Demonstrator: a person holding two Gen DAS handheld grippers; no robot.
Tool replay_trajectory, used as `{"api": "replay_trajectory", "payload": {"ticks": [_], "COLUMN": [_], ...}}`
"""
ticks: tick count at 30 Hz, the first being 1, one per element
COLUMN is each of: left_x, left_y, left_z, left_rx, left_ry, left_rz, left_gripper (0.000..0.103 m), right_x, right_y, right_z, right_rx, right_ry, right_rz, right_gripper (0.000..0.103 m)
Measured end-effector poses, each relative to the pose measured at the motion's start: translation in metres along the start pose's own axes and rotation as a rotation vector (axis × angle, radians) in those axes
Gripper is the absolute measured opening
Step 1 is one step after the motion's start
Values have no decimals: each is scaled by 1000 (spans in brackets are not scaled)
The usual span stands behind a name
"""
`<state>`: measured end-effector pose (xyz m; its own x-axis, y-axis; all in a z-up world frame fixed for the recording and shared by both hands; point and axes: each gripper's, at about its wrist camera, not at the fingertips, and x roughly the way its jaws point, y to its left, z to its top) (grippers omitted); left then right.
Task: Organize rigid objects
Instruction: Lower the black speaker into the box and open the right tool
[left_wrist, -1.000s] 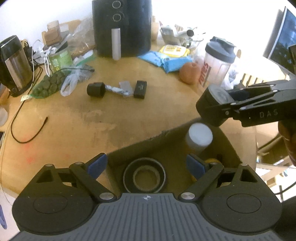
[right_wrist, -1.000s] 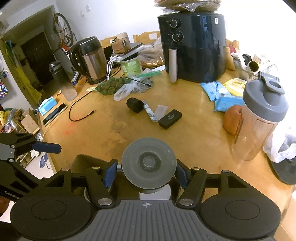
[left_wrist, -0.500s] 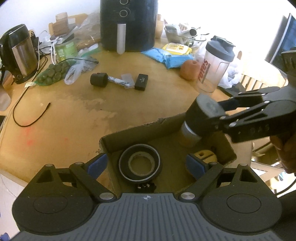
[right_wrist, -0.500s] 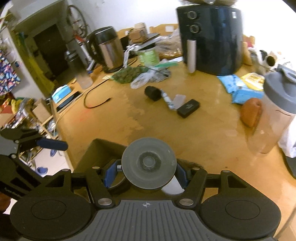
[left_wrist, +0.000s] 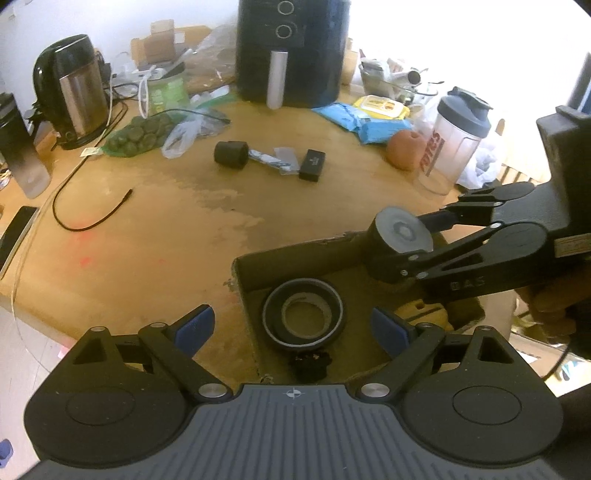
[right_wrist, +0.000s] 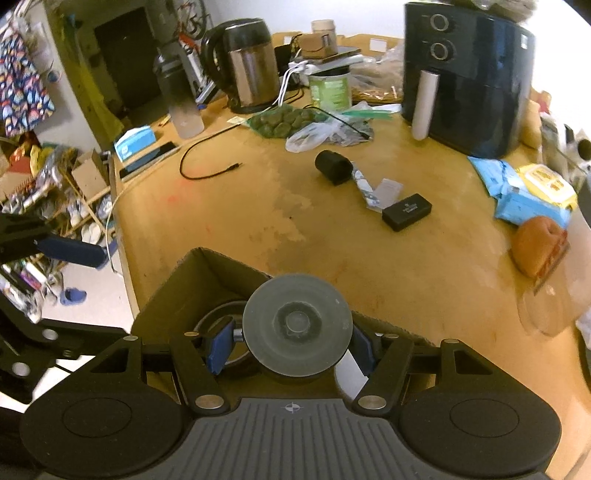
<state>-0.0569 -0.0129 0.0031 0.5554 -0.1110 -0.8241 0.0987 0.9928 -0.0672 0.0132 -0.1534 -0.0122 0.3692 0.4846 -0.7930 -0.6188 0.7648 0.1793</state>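
My right gripper (right_wrist: 291, 350) is shut on a grey-capped cylinder (right_wrist: 295, 326) and holds it inside the open cardboard box (right_wrist: 207, 273). The left wrist view shows the same cylinder (left_wrist: 400, 236) at the box's far right corner. The box (left_wrist: 295, 258) holds a roll of black tape (left_wrist: 303, 317), a yellow item (left_wrist: 424, 314) and a small black part (left_wrist: 310, 363). My left gripper (left_wrist: 291, 326) is open and empty above the box's near side. A black cylinder (left_wrist: 231, 154) and a black case (left_wrist: 312, 165) lie on the table beyond.
An air fryer (left_wrist: 291, 51), kettle (left_wrist: 72, 92), shaker bottle (left_wrist: 454, 144), blue wipes packs (left_wrist: 364, 120), an orange round thing (left_wrist: 404, 149), a bag of green pieces (left_wrist: 138, 134) and a black cable (left_wrist: 92, 214) ring the wooden table (left_wrist: 147, 240).
My right gripper has lowered the grey-capped cylinder from above the box down into its far right corner. The left wrist view has pulled back and up a little.
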Motion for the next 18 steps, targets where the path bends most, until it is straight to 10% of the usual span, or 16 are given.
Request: {"api": "replay_trajectory", "payload": {"ticks": [18], "left_x": [-9], "left_y": [3], "left_z": [-5], "left_rx": [-32], "left_ry": [-34], "left_rz": [35], "left_gripper": [92], "right_x": [-11], "right_y": [8], "right_z": [-16], "right_rx": [5], "right_ry": [-3], "right_rz": [-31], "right_gripper": [97]}}
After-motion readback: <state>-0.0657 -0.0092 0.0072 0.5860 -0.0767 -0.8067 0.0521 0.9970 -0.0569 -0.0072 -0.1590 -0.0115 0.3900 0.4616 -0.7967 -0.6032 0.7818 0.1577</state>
